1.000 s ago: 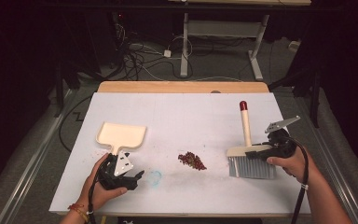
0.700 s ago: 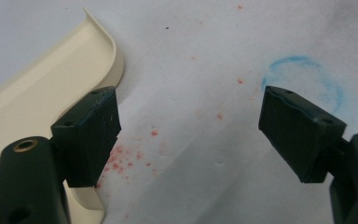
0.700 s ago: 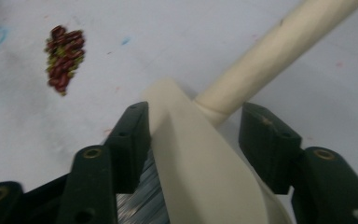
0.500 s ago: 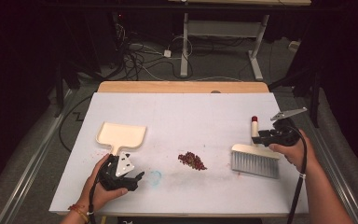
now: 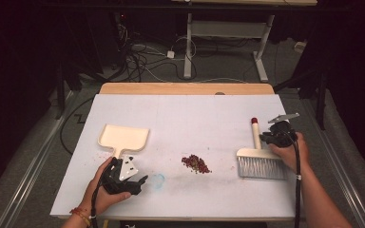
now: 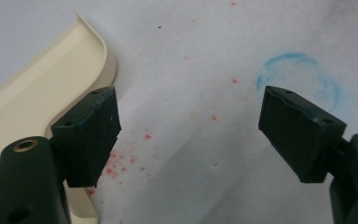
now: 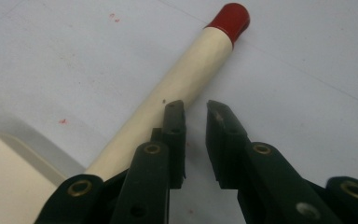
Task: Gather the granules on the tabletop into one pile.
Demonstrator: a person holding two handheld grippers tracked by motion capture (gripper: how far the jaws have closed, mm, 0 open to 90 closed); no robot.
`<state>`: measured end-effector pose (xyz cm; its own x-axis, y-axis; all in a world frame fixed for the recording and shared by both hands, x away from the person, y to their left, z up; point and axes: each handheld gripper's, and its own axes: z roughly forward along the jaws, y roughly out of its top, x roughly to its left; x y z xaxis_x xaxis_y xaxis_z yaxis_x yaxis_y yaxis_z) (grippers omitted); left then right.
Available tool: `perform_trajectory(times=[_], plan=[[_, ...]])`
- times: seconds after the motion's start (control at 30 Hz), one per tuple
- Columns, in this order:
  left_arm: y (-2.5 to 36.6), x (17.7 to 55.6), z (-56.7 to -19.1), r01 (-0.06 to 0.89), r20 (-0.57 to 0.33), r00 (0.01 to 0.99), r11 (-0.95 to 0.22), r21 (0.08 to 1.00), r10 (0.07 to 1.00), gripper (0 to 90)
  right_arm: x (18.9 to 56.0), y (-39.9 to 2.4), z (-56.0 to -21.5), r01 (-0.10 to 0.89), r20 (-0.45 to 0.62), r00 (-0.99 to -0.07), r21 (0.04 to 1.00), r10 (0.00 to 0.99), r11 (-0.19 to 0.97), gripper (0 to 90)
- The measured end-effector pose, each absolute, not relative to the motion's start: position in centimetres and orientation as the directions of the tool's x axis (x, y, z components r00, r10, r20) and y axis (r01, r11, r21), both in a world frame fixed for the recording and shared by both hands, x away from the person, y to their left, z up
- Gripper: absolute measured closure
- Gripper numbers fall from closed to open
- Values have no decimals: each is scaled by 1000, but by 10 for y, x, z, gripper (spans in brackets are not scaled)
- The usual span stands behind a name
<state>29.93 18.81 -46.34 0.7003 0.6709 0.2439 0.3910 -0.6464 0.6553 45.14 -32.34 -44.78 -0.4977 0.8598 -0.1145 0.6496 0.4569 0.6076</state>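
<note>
Hand brush (image 5: 260,159): cream wooden handle with a red cap at the far end, cream head, grey bristles fanned toward the person. Lying flat on the white table (image 5: 195,114), right-hand side, handle pointing away.

Dustpan (image 5: 123,137): cream plastic, flat on the left side, its short handle toward the person.

Count: one brush, one dustpan, one small pile of reddish-brown crumbs (image 5: 196,163) (loose red specks scattered nearby as well), one faint blue ring mark (image 5: 158,180), two grippers.

Right gripper (image 7: 195,112): just beside the brush handle, to its right in the right gripper view. Jaws just been closing, now drawn nearly together with a narrow slit between them and nothing in that slit. Left jaw tip at the handle's edge; contact not determinable. Seen from above, right gripper (image 5: 279,134) close beside the handle, above the brush head.

Left gripper (image 6: 191,126): jaws wide apart, nothing between them but bare table. Dustpan edge just beside and behind one jaw; blue ring near the other. Well apart from the brush, crumbs between.
</note>
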Motion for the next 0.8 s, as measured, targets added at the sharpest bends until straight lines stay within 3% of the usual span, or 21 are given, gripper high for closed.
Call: perform_trajectory(times=[0.33,0.4,0.63,0.8], plan=[[189,298,-462,380,255,701,-652,656,665,199,443,-318,-435,604,-160,-467,660,869,446,687],[190,297,-461,370,255,704,-648,666,663,199,437,-321,-428,582,-136,-466,697,874,419,619],[192,293,-455,326,267,699,-629,706,663,192,400,-324,-400,400,-77,-513,860,855,318,449],[191,292,-451,298,277,690,-611,733,669,177,370,-317,-386,273,-87,-569,918,818,287,403]])
